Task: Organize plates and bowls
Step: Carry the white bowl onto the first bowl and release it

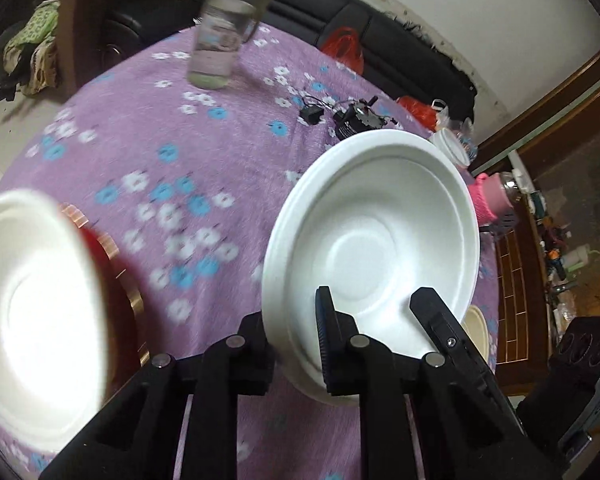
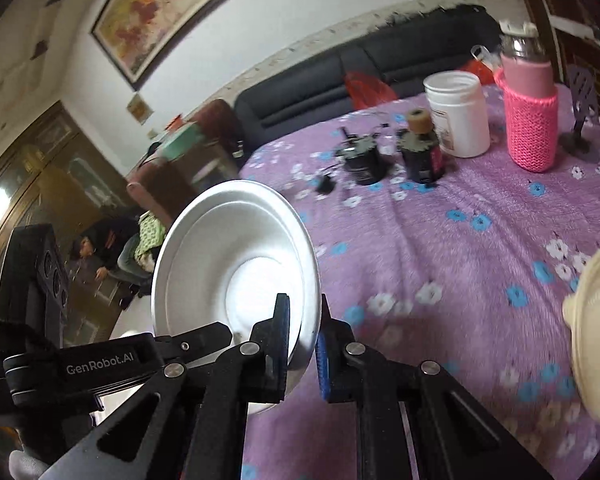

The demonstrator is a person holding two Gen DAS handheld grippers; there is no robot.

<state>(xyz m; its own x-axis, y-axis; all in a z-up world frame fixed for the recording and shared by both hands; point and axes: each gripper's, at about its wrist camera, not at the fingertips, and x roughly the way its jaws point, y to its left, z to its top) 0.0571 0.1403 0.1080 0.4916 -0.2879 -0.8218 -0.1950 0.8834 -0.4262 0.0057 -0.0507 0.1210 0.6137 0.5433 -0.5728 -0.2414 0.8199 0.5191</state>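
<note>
Surface: purple flowered tablecloth (image 1: pixel 148 128), dark sofa (image 2: pixel 340 76) behind.
Left gripper (image 1: pixel 296 320): clamped on rim of white bowl (image 1: pixel 376 240), tilted, lifted off the cloth.
Right gripper (image 2: pixel 302 344): clamped on rim of second white bowl (image 2: pixel 228 256), tilted, raised beside the table's edge.
Nearby: cream bowl (image 2: pixel 596 328) at right edge; pink-sleeved flask (image 2: pixel 530 120), white jar (image 2: pixel 458 114) far side.

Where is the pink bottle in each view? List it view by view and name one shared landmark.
Left wrist: pink bottle at the right edge, peeking out behind the bowl.
Right wrist: pink bottle at the upper right, upright on the cloth.
Shared landmark: the white jar beside it in both.
</note>
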